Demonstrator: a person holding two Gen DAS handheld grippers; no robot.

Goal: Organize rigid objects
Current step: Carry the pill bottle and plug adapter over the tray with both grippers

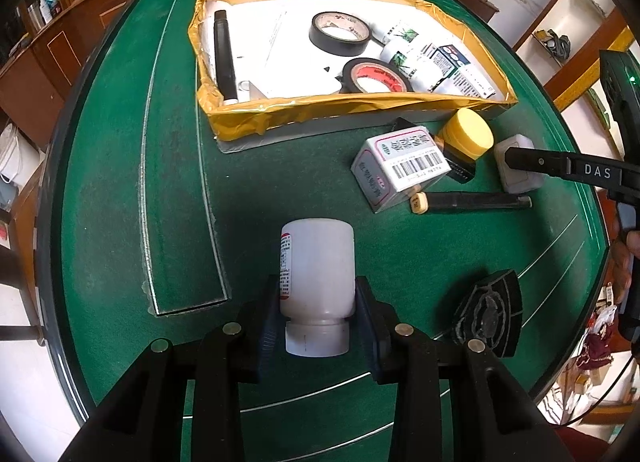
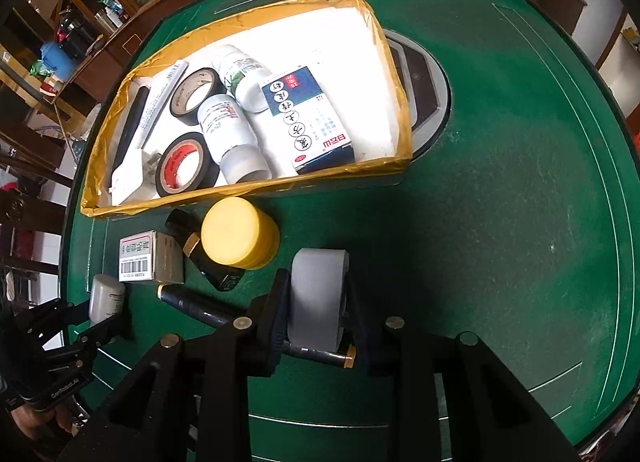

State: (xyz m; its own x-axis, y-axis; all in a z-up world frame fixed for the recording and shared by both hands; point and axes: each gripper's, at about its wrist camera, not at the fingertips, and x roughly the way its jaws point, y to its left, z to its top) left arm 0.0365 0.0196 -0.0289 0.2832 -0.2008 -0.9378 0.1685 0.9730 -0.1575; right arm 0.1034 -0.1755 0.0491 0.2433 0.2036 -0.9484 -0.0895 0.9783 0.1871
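On the green table (image 1: 120, 182), the left gripper (image 1: 316, 302) is clamped on a white bottle (image 1: 318, 266) near its neck (light, smooth, stiff). To its right, the right gripper (image 2: 318, 310) pinches a grey block (image 2: 318, 298) by its flat faces; both sit short of the box (image 2: 248, 186).

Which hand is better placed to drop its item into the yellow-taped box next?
Right, probably. The right gripper, shut on the grey block, sits nearer the box. The left gripper holds the white bottle farther back on the green table, behind the loose items.
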